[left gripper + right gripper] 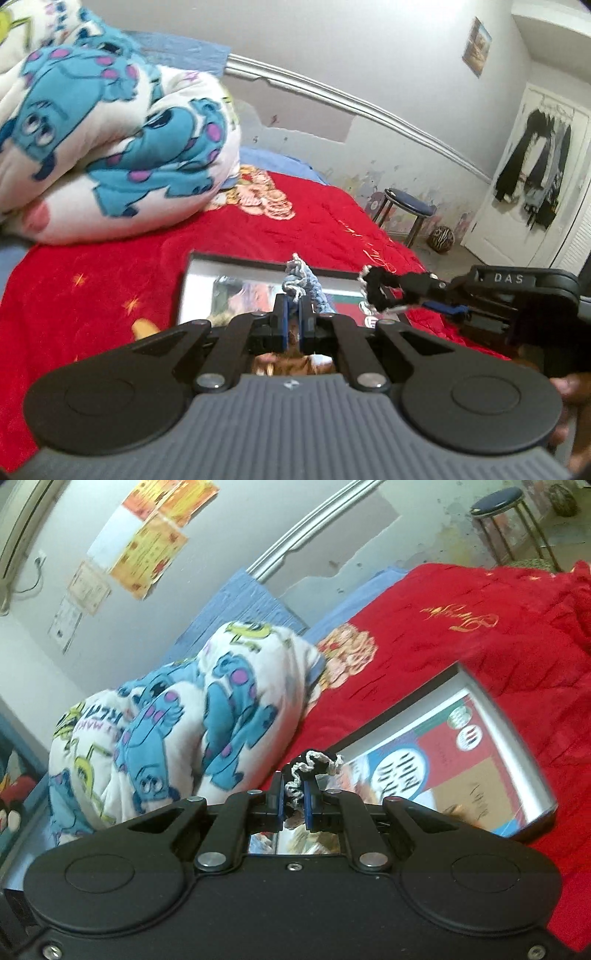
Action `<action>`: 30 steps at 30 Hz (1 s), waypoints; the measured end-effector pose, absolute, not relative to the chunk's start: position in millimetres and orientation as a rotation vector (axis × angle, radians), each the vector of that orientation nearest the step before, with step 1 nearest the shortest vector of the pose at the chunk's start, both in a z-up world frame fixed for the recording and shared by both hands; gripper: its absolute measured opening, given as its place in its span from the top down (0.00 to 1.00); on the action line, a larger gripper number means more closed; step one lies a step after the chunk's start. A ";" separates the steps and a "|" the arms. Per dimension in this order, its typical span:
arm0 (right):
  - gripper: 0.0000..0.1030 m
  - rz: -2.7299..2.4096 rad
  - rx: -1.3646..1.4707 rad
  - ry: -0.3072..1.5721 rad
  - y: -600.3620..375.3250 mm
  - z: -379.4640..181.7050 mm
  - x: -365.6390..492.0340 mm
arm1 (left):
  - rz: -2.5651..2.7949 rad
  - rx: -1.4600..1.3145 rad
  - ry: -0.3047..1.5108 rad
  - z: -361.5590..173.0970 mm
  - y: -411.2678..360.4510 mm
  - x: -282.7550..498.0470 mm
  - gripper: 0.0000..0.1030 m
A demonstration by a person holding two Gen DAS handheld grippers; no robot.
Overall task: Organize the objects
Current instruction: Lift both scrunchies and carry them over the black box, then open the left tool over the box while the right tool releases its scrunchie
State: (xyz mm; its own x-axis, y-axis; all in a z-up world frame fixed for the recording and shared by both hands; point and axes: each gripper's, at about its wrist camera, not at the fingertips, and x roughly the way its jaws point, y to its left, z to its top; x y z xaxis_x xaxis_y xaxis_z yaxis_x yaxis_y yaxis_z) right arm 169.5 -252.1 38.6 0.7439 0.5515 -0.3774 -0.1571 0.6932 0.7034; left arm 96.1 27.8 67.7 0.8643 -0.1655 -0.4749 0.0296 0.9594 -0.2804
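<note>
My left gripper (293,312) is shut on a blue and white crocheted piece (300,284) and holds it above a framed picture (207,280) that lies on the red bedspread. My right gripper (294,794) is shut on a black crocheted piece with a white wavy edge (314,766). In the left wrist view the right gripper (397,291) comes in from the right with the black piece (376,291) over the picture's right side. The picture also shows in the right wrist view (480,746).
A red bedspread (314,225) covers the bed. A bundled white blanket with blue monsters (110,129) lies at the head. A blue-topped stool (408,205) and a striped ball (441,240) stand on the floor by the white door (535,177).
</note>
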 end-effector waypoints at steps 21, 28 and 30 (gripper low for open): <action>0.90 0.141 0.552 0.778 -267.9 -34.1 220.5 | -0.166 -0.158 0.659 -11.1 -36.3 187.2 0.92; 0.89 0.116 0.550 0.814 -265.8 -47.7 222.8 | -0.161 -0.147 0.676 -12.3 -35.1 180.3 0.64; 0.86 0.114 0.547 0.812 -265.9 -46.9 222.4 | -0.167 -0.140 0.663 -5.9 -34.6 174.9 0.47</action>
State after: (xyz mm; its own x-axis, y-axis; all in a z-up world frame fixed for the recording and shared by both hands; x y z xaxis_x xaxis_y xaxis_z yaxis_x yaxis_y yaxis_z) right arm 222.4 -265.9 -46.9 0.6905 0.3011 -0.6577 0.1084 0.8559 0.5056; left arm 174.9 -34.6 -5.9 0.7758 -0.1979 -0.5991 0.1088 0.9773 -0.1819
